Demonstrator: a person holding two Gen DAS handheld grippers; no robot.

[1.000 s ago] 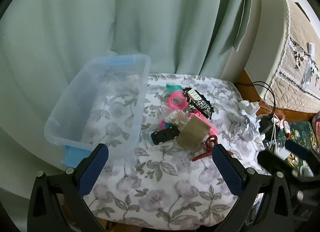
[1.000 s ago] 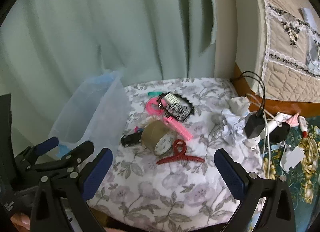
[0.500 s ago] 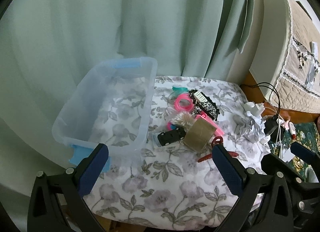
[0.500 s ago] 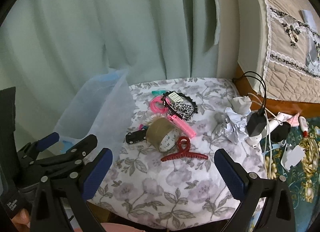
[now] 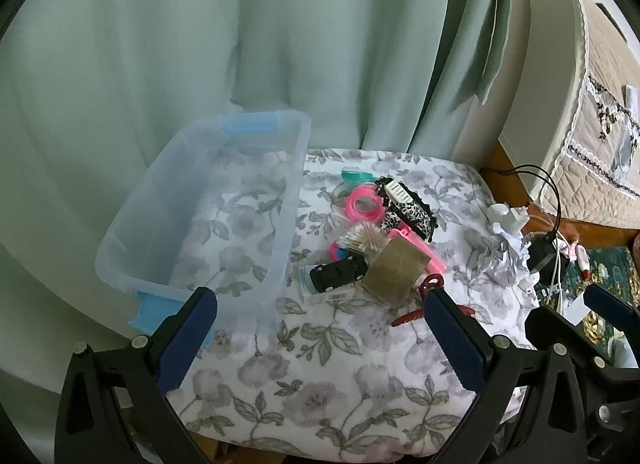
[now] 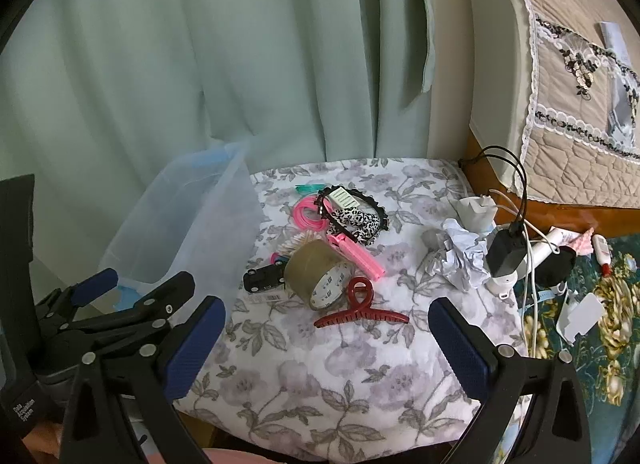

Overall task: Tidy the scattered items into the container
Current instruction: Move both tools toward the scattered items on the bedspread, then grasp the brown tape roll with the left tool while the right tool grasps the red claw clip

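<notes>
A clear plastic bin (image 5: 288,200) with blue handles stands on the left of the floral-clothed table (image 5: 320,376), with nothing in it. To its right lies a heap: brown tape roll (image 6: 320,276), red hair claw (image 6: 360,312), black toy car (image 5: 340,274), pink comb (image 6: 356,252), pink rings (image 5: 362,206), leopard hair band (image 6: 356,220) and cotton swabs (image 5: 364,238). My left gripper (image 5: 320,304) hangs open over the table's near edge, holding nothing. The right gripper (image 6: 326,316) is open too, just short of the hair claw.
Green curtains hang behind the table. At the table's right edge are crumpled paper (image 6: 460,256), a black charger (image 6: 506,256) and cables. A bed with a quilted cover (image 6: 580,104) stands on the right. Small items lie on the patterned floor (image 6: 608,324).
Both grippers drifted back a little from the table, so more of its near edge shows. The items and the bin have not moved. Both grippers stayed open.
</notes>
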